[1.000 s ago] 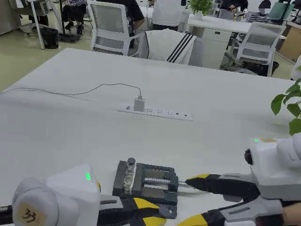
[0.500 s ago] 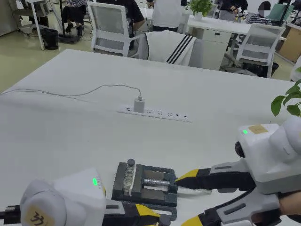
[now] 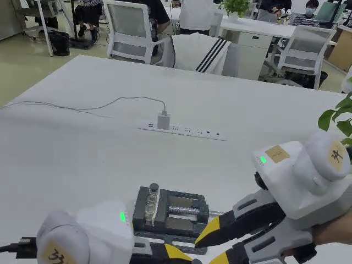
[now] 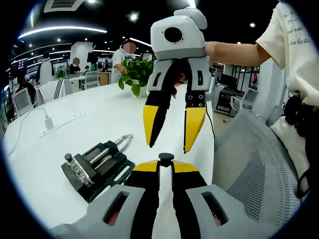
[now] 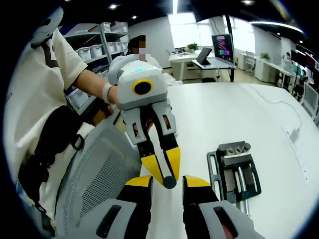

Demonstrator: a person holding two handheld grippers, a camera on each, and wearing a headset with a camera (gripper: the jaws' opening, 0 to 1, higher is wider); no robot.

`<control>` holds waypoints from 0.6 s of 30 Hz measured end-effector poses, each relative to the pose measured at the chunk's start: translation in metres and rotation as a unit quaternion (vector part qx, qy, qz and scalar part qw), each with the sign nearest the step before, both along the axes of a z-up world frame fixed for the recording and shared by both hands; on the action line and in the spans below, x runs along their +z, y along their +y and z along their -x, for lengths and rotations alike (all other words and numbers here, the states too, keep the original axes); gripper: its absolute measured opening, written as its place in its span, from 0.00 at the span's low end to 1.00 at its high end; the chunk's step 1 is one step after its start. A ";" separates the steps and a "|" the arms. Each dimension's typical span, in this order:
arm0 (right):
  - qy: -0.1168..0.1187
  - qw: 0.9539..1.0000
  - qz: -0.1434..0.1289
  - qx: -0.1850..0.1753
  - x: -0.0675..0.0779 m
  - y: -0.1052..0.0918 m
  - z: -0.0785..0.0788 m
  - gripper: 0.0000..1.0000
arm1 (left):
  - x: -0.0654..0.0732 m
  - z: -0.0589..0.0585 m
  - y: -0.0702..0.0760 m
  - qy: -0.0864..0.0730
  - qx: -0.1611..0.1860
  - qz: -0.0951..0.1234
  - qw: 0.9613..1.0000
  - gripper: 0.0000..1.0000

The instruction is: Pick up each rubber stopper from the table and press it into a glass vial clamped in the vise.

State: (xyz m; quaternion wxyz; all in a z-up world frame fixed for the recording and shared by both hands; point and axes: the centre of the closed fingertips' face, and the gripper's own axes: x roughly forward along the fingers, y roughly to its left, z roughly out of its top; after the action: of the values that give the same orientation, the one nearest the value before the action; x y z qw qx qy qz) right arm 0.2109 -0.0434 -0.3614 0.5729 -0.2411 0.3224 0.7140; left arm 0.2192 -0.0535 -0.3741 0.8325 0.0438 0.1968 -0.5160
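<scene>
Left gripper view: left claw (image 4: 165, 165) pinched together on a small black rubber stopper (image 4: 165, 158), right claw (image 4: 168, 147) spread apart facing it; black metal vise (image 4: 107, 167) holds a clear glass vial (image 4: 76, 168) nearby.

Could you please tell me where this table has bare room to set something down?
The table is bare between the power strip and the vise, left of the vise this side of the charger cable, and beyond the strip. It is crowded at the near edge, where the left gripper and right gripper meet beside the vise.
</scene>
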 end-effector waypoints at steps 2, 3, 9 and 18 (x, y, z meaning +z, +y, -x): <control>-0.011 1.000 0.012 0.013 -0.004 -0.002 0.000 0.19 | -0.001 0.001 0.000 0.001 -0.002 -0.001 1.000 0.05; -0.012 1.000 0.018 0.017 -0.006 -0.003 0.000 0.18 | -0.001 0.001 0.000 0.001 -0.002 -0.002 1.000 0.05; -0.013 0.999 0.030 0.029 -0.011 -0.004 0.004 0.14 | -0.002 0.002 -0.001 0.003 -0.004 -0.004 1.000 0.05; -0.013 0.998 0.040 0.037 -0.014 -0.005 0.006 0.11 | -0.002 0.003 -0.002 0.006 -0.009 -0.003 1.000 0.05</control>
State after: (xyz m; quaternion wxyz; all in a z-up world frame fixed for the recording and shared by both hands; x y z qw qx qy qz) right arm 0.2049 -0.0488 -0.3756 0.5398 -0.2846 0.3341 0.7183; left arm 0.2163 -0.0560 -0.3765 0.8264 0.0454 0.2028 -0.5234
